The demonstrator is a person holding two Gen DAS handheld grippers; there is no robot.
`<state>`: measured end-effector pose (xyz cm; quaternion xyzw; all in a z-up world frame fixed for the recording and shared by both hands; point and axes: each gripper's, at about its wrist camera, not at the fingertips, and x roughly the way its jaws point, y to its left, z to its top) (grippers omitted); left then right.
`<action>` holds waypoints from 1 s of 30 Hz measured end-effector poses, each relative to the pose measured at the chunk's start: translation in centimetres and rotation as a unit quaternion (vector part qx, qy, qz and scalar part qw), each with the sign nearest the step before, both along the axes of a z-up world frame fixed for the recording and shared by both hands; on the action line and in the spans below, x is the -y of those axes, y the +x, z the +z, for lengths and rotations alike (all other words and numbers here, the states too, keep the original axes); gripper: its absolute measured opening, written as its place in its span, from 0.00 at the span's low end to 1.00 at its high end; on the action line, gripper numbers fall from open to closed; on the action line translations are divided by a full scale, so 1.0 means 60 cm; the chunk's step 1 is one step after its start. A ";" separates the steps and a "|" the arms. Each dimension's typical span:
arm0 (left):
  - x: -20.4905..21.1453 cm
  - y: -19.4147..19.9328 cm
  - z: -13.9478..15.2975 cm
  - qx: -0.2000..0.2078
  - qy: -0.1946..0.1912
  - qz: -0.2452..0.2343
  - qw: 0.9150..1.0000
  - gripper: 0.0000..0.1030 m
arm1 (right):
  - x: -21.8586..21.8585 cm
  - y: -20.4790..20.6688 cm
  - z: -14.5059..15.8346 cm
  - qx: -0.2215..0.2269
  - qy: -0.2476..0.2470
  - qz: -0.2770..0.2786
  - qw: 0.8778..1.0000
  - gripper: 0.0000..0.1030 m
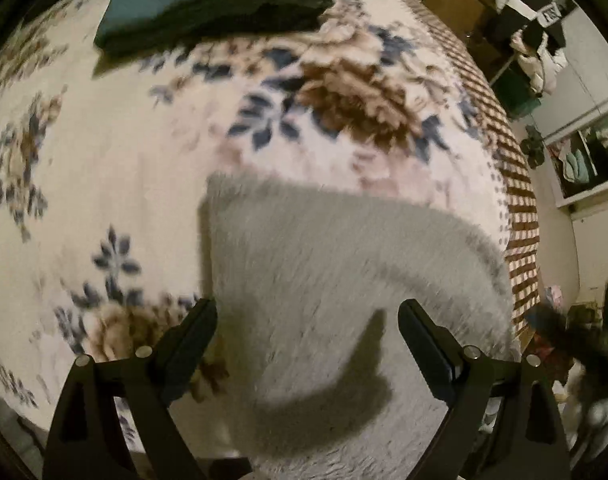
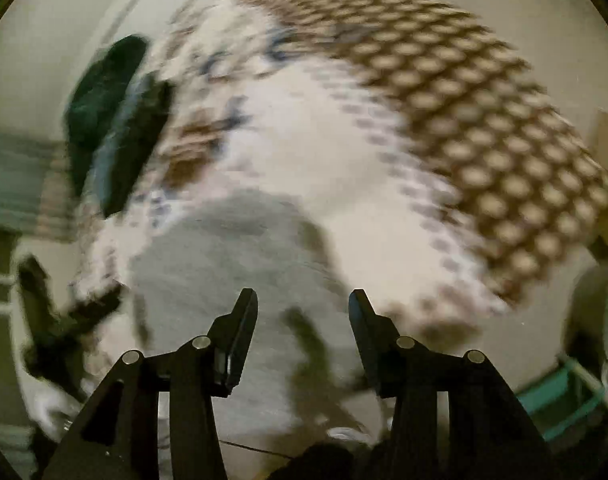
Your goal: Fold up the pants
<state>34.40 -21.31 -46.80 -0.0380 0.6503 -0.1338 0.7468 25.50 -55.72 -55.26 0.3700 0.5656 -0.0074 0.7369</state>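
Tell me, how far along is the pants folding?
Looks done: dark green clothes lie folded in a stack at the far side of the flowered blanket. In hand: the fluffy grey pants lie below both claws, left claw and right claw, each open and empty. Left: how folded the grey pants are is unclear.
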 end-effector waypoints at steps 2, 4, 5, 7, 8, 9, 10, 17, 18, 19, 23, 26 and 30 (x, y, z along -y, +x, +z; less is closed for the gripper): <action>-0.010 -0.003 -0.028 -0.017 0.004 0.010 1.000 0.90 | -0.017 0.054 -0.020 0.006 0.050 0.019 0.999 0.49; -0.020 -0.004 -0.050 -0.028 -0.003 0.018 0.999 0.91 | -0.023 0.099 -0.058 -0.002 0.098 0.015 0.995 0.49; -0.023 -0.003 -0.059 -0.035 -0.013 0.023 0.999 0.92 | -0.032 0.117 -0.073 -0.009 0.105 0.013 0.994 0.49; -0.030 -0.002 -0.067 -0.047 -0.038 0.029 0.998 0.92 | -0.035 0.140 -0.112 -0.032 0.083 0.006 0.996 0.47; -0.032 -0.001 -0.066 -0.053 -0.044 0.032 0.997 0.92 | -0.033 0.152 -0.131 -0.046 0.067 0.001 0.997 0.44; -0.036 -0.003 -0.058 -0.052 -0.049 0.035 0.997 0.92 | -0.030 0.159 -0.140 -0.058 0.056 0.001 0.997 0.42; -0.038 -0.006 -0.050 -0.048 -0.053 0.036 0.997 0.92 | -0.030 0.163 -0.137 -0.056 0.053 0.005 0.997 0.42; -0.078 -0.045 -0.041 -0.044 -0.126 0.085 0.987 0.92 | -0.020 0.091 -0.085 -0.021 0.015 0.063 0.998 1.00; -0.079 -0.051 -0.060 -0.053 -0.113 0.086 0.988 0.92 | -0.015 0.073 -0.105 -0.036 0.033 0.069 0.996 1.00; -0.084 -0.053 -0.072 -0.056 -0.119 0.091 0.987 0.92 | -0.012 0.057 -0.128 -0.057 0.049 0.072 0.995 1.00; -0.104 -0.055 -0.117 -0.072 -0.169 0.108 0.977 0.99 | -0.016 0.013 -0.206 -0.085 0.150 0.073 0.982 1.00; -0.116 -0.051 -0.145 -0.086 -0.210 0.107 0.968 1.00 | -0.036 0.018 -0.242 -0.065 0.217 0.075 0.971 1.00; -0.125 -0.052 -0.171 -0.116 -0.271 0.129 0.947 1.00 | -0.069 0.034 -0.263 -0.045 0.252 0.088 0.963 1.00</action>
